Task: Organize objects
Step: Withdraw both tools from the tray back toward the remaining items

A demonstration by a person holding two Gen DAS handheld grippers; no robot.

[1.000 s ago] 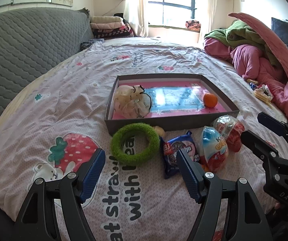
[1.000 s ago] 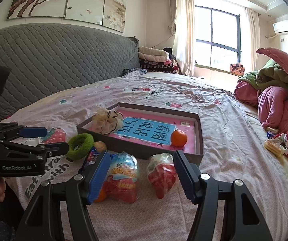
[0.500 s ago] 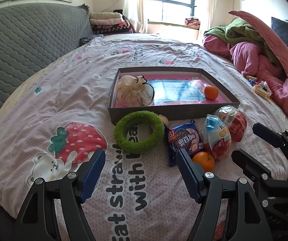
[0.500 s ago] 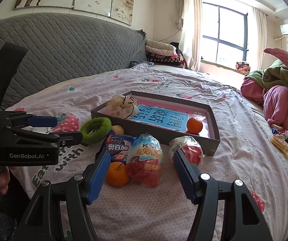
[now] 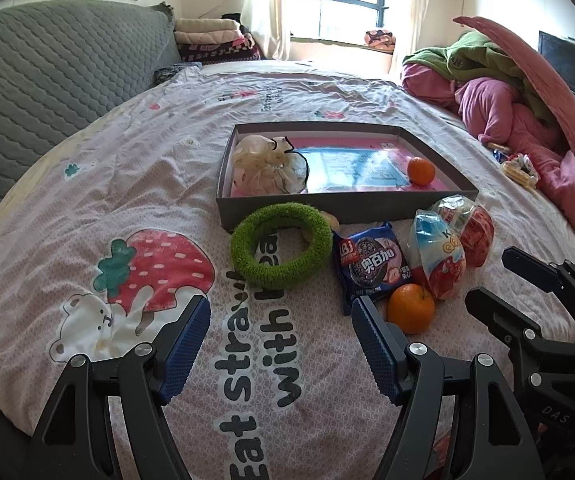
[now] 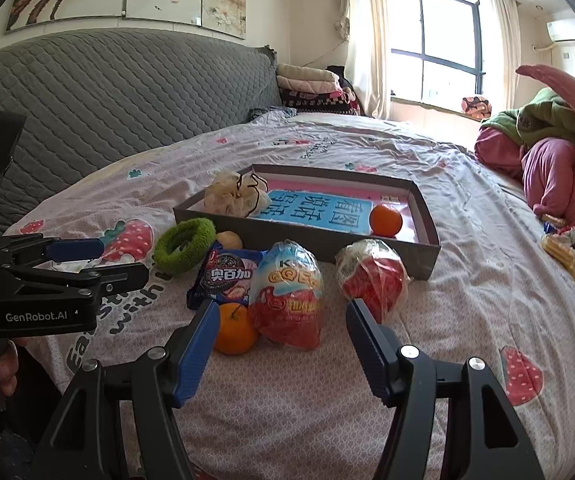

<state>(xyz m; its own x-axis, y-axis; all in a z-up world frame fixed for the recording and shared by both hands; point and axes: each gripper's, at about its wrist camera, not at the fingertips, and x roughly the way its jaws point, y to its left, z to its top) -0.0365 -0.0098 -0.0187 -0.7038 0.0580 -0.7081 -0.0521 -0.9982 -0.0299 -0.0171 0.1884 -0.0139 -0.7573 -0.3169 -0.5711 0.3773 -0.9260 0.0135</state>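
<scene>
A grey box [image 5: 347,209] [image 6: 311,245] lies on the bed and holds a cream mesh pouch [image 5: 267,166] [image 6: 234,197] and an orange [image 5: 421,170] [image 6: 385,220]. In front of it lie a green fuzzy ring [image 5: 281,245] [image 6: 184,244], a blue cookie pack [image 5: 371,264] [image 6: 225,276], a blue-and-red snack bag [image 5: 439,260] [image 6: 287,292], a red snack bag [image 5: 473,232] [image 6: 371,278] and a second orange [image 5: 410,308] [image 6: 233,330]. My left gripper [image 5: 281,334] [image 6: 99,262] is open and empty, short of the ring. My right gripper [image 6: 283,340] [image 5: 499,276] is open and empty, just before the snack bags.
A grey quilted headboard [image 6: 107,100] runs along the left. Pink and green bedding [image 5: 527,112] is piled at the right, with a small wrapped snack [image 6: 563,246] beside it. Folded blankets [image 5: 215,38] sit by the window. A small tan object [image 6: 229,239] lies behind the ring.
Both grippers have pulled back toward me from the objects. The second orange, hidden before, now shows in front of the cookie pack. Both grippers stay open.
</scene>
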